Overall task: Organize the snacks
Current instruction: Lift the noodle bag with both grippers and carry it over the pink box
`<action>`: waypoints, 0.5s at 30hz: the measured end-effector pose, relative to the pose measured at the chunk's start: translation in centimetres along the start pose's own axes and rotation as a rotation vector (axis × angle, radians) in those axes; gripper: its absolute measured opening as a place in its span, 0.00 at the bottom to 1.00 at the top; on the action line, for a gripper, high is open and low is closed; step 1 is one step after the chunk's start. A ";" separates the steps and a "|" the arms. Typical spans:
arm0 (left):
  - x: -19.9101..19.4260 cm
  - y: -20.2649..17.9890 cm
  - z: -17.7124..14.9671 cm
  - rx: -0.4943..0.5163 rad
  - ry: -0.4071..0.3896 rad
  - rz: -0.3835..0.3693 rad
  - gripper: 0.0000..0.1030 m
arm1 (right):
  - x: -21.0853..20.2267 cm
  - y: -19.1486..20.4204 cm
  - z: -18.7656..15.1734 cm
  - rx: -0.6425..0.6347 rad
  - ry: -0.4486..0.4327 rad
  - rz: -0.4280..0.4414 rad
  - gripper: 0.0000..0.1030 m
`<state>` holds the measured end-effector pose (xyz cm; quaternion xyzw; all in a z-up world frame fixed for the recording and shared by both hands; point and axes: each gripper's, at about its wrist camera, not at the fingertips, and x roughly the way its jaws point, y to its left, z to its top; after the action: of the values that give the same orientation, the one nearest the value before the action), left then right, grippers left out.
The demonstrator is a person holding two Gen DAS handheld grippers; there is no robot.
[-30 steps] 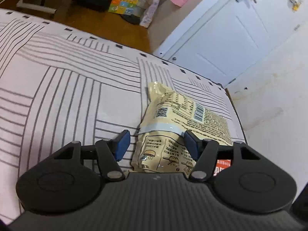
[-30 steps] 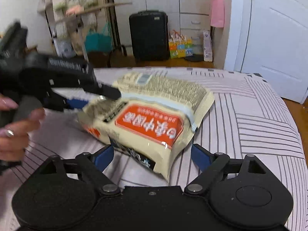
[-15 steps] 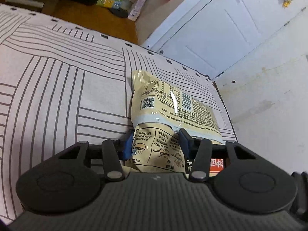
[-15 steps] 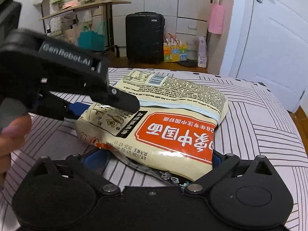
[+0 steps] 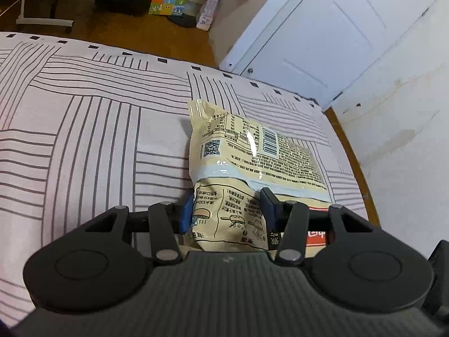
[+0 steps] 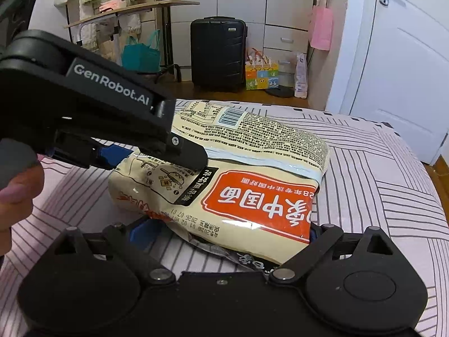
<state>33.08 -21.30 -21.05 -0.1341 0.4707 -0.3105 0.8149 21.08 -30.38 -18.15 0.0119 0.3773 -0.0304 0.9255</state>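
Observation:
A cream noodle pack (image 5: 252,151) with a red label (image 6: 266,196) lies on the striped bed sheet (image 5: 84,140). My left gripper (image 5: 226,209) is shut on the pack's near end, its blue pads pressing both sides. In the right wrist view that left gripper (image 6: 157,157) comes in from the left and pinches the pack's left end. My right gripper (image 6: 227,231) straddles the pack's near edge with its jaws wide and closing. Its left pad (image 6: 143,230) stands just clear of the wrapper, and the pack hides its right pad.
A hand (image 6: 14,196) holds the left gripper. The bed's right edge (image 5: 350,163) runs close to a white wall and a white door (image 6: 407,70). A black suitcase (image 6: 217,53) and a colourful bag (image 6: 261,75) stand on the floor beyond the bed.
The left gripper's pads closed onto the pack's near end. The right gripper moved forward, so the pack now lies between its fingers.

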 end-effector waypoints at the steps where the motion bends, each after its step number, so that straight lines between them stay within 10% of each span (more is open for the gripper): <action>1: -0.3 -0.2 0.0 0.004 0.013 -0.001 0.46 | -0.4 0.1 0.0 0.008 0.006 -0.006 0.95; 15: -7.0 -2.2 -1.6 0.052 0.004 0.056 0.46 | -5.2 2.1 1.3 0.029 0.029 0.030 0.95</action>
<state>28.31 -18.47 -15.98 -0.0991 0.4678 -0.3000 0.8254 18.39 -28.09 -13.63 0.0312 0.3898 -0.0216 0.9201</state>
